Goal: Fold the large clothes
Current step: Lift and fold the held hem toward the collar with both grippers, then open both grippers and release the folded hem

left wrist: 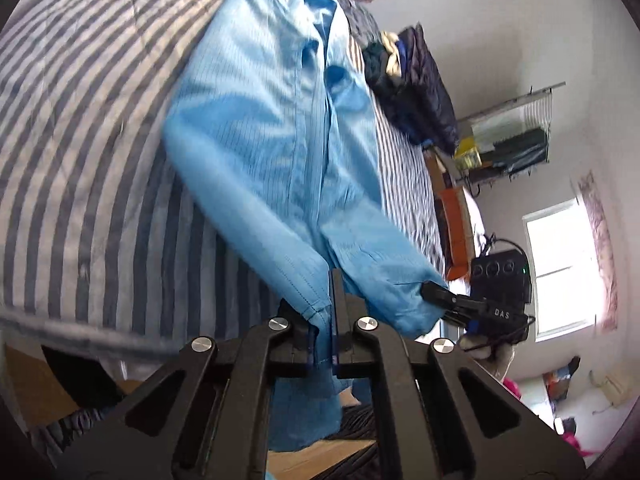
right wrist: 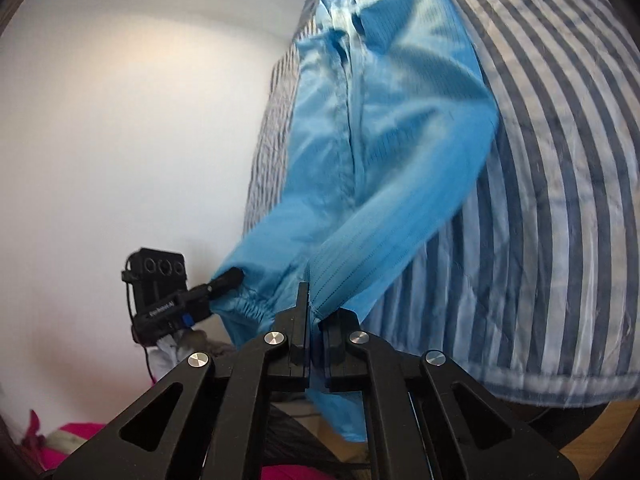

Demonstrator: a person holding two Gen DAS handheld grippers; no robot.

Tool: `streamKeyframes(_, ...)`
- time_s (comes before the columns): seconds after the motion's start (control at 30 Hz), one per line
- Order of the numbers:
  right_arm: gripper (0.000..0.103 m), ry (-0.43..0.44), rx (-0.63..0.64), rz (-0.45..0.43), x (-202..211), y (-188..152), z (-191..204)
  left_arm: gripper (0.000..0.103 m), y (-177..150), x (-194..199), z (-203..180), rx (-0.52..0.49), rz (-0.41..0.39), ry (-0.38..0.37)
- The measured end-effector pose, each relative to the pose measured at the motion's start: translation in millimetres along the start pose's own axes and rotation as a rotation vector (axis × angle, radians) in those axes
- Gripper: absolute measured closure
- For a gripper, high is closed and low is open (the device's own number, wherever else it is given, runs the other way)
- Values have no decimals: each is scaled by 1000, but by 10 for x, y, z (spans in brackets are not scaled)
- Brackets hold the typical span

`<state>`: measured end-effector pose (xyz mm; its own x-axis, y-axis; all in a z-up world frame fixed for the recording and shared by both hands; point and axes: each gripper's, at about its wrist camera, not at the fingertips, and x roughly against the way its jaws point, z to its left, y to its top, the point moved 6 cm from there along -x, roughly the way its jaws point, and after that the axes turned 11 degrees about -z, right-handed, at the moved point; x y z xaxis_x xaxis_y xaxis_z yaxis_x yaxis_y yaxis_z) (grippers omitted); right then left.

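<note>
A large light-blue button-up shirt [left wrist: 280,120] lies along a striped bed, collar at the far end; it also shows in the right wrist view [right wrist: 384,128]. My left gripper [left wrist: 320,316] is shut on the shirt's bottom hem, lifted just off the bed's near edge. My right gripper [right wrist: 316,316] is shut on the hem too. In the left wrist view the right gripper [left wrist: 436,292] shows at the right, its fingers pinching the blue cloth. In the right wrist view the left gripper [right wrist: 228,280] shows at the left, pinching the cloth by an elastic cuff.
The bed has a blue-and-white striped cover [left wrist: 80,140]. A pile of dark clothes [left wrist: 416,84] sits on the bed's far right side. A wire shelf [left wrist: 508,136] hangs on the wall beside a window [left wrist: 560,268]. Pink cloth [right wrist: 72,436] lies on the floor.
</note>
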<state>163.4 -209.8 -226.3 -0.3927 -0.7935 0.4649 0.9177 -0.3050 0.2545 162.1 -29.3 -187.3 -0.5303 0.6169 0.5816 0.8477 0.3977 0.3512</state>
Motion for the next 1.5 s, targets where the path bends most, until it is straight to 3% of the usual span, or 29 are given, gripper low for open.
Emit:
streamKeyframes(0.13, 100, -7, 25, -52, -24, 415, 57, 101, 348, -61, -45, 8, -39, 13)
streamKeyframes(0.43, 100, -99, 20, -108, -335, 1156, -257, 101, 964, -512, 60, -15, -65, 110)
streamKeyframes(0.73, 100, -233, 30, -87, -849, 1606, -486, 101, 1214, -966, 391, 41, -40, 182)
streamKeyframes(0.9, 96, -227, -24, -91, -1043, 1799, -612, 100, 1279, -1079, 463, 57, -28, 206)
streamKeyframes(0.93, 92, -219, -39, -88, -1017, 1807, -629, 98, 1300, -1093, 472, 61, -25, 211)
streamKeyframes(0.97, 89, -206, -50, -83, -961, 1801, -665, 88, 1316, -1095, 475, 65, -24, 213)
streamKeyframes(1.03, 68, -178, -85, -90, -923, 1862, -698, 69, 1374, -1074, 468, 69, -47, 215)
streamKeyframes(1.07, 64, -170, -94, -99, -891, 1892, -709, 58, 1406, -1054, 460, 66, -61, 219)
streamKeyframes(1.1, 58, -157, -106, -109, -850, 1922, -718, 54, 1447, -1028, 452, 61, -79, 225)
streamKeyframes(1.27, 58, -126, -109, -148, -629, 2027, -720, 52, 1608, -854, 414, 41, -149, 222)
streamKeyframes(1.4, 58, -160, 74, -131, -452, 2000, -525, 52, 1619, -675, 408, -54, -193, 276)
streamKeyframes(1.5, 68, -200, 224, -54, -458, 1802, -429, 52, 1530, -575, 467, -72, -196, 292)
